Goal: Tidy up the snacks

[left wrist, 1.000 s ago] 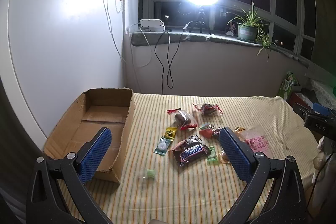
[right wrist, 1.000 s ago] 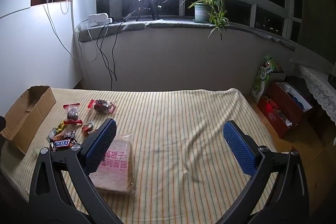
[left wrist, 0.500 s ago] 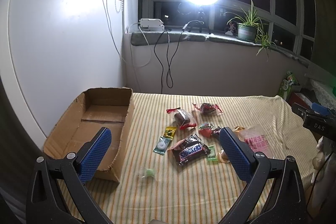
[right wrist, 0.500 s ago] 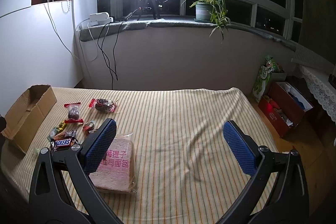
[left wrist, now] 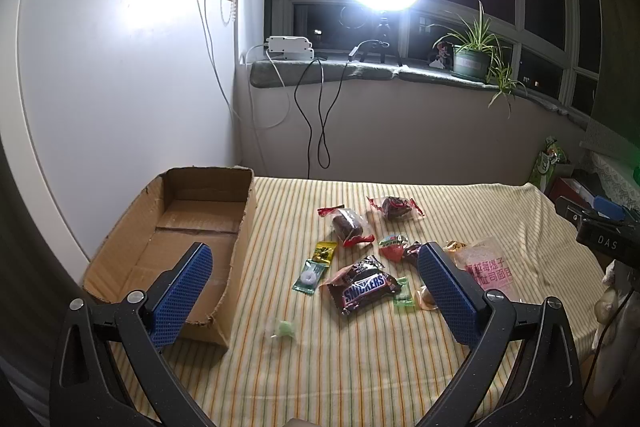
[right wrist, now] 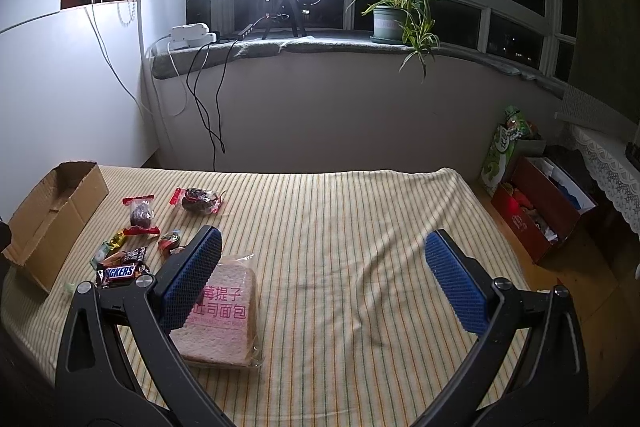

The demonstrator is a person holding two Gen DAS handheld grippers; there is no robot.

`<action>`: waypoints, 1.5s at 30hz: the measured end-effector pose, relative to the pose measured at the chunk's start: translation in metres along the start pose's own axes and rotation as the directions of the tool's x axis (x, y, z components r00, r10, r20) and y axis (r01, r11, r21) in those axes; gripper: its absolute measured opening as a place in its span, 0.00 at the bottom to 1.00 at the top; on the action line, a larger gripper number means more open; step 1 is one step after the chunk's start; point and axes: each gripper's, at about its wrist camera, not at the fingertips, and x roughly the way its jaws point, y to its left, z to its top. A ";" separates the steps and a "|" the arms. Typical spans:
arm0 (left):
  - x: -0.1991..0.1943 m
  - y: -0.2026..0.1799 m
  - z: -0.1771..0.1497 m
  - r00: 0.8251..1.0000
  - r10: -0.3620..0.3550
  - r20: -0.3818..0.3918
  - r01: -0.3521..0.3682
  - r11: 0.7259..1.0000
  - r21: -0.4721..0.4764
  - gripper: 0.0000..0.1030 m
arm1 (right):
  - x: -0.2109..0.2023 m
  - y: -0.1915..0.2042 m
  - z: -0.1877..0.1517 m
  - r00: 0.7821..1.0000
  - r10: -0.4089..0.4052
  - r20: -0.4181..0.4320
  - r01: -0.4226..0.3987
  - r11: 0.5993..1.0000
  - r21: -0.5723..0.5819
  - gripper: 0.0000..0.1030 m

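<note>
Cardboard box (left wrist: 192, 227) sits empty at far left of the striped bedspread (right wrist: 360, 227), long axis running away from camera. Snickers bag (left wrist: 362, 285) & small candies lie just right of it, between left gripper (left wrist: 316, 291) fingers, so left is nearer. Toast bread pack (right wrist: 224, 311) sits by right gripper (right wrist: 324, 279)'s left finger; both grippers wide, holding nothing.

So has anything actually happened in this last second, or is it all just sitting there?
Almost nothing. The right hand-held gripper drifted slightly, so the bread bag shifts a little in its view. Nothing was picked up or let go. The left hand-held gripper is open as before, the cardboard box has nothing in it, and the Snickers and the other snacks lie unmoved.
</note>
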 end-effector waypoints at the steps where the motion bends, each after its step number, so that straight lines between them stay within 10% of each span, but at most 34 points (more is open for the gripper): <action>1: 0.000 0.000 0.000 1.000 -0.001 0.000 0.001 1.000 -0.001 0.99 | 0.000 0.000 0.000 1.000 -0.001 0.001 0.001 1.000 0.000 1.00; 45: 0.037 -0.032 -0.008 0.983 -0.133 -0.126 0.133 0.991 -0.006 0.96 | 0.039 -0.005 -0.007 0.991 0.081 -0.108 -0.079 0.997 0.017 1.00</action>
